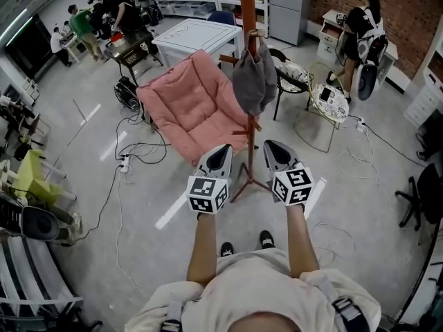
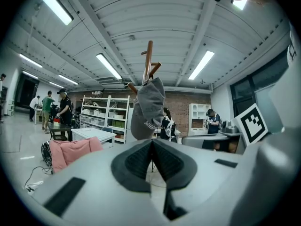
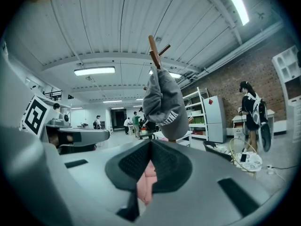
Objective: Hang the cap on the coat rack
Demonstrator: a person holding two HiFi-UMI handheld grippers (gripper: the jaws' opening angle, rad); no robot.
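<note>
Cap (image 1: 254, 81) hangs from a peg of the coat rack (image 1: 247, 5), so the left gripper (image 1: 221, 151) and right gripper (image 1: 272, 147), both pressed together and empty, hover nearby, the job seemingly done.

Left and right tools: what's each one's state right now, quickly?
Left tool: closed, holding nothing.
Right tool: closed, holding nothing.

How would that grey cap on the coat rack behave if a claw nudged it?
The grey cap droops in soft folds, so it is probably floppy and light. It hangs loose on the coat rack with nothing holding it there, so a nudge would likely make it swing, and it might slip off.
</note>
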